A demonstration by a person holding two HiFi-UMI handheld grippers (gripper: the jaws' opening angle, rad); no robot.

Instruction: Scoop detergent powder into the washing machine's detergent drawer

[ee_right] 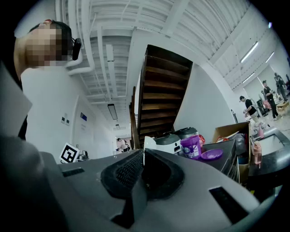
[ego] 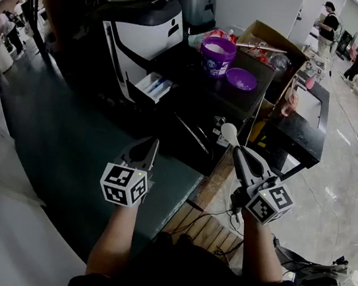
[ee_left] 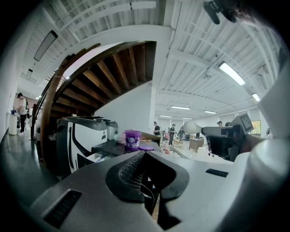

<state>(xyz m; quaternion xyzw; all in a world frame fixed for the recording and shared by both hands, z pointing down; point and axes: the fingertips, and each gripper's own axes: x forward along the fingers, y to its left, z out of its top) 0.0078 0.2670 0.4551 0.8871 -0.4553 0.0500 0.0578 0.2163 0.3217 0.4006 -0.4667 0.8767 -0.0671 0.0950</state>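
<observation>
The white-and-black washing machine (ego: 139,30) stands at the back of the dark table, its detergent drawer (ego: 152,87) pulled out. To its right are the open purple powder tub (ego: 217,55) and its purple lid (ego: 240,79). My right gripper (ego: 237,153) is shut on the handle of a white scoop (ego: 229,133), held upright well short of the tub, its bowl looking empty. My left gripper (ego: 146,146) hovers over the table edge, shut on nothing. In the left gripper view the tub (ee_left: 132,139) and scoop (ee_left: 192,128) show ahead; the right gripper view shows the tub (ee_right: 190,146).
A cardboard box (ego: 274,43) with clutter stands behind the tub, and a grey appliance (ego: 197,2) behind the machine. A black side table (ego: 302,124) is at right, wooden slats (ego: 204,223) lie on the floor below me. People stand far off at the top right.
</observation>
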